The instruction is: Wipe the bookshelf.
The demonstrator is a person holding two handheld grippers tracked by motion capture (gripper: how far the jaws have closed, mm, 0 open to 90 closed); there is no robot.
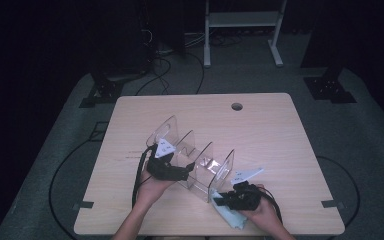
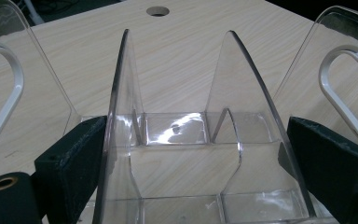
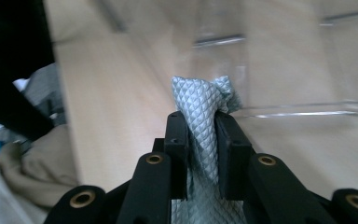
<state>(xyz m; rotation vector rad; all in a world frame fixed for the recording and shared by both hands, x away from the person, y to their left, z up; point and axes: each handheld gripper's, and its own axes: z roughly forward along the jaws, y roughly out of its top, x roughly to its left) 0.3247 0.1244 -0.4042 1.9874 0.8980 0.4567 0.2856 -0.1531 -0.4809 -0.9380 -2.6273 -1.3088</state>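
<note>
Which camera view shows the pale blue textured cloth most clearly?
The right gripper view: the pale blue textured cloth sits pinched between the right hand-held gripper jaws, its diamond weave sharp. The high view shows a small pale patch under that hand.

dim room, blurred right gripper view

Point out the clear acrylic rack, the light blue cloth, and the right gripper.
clear acrylic rack (image 1: 200,165): high view, on a middle divider.
light blue cloth (image 3: 200,112): right gripper view, on the bunched part between the jaws.
right gripper (image 1: 226,200): high view, at its jaw tips, shut on the cloth.
</note>
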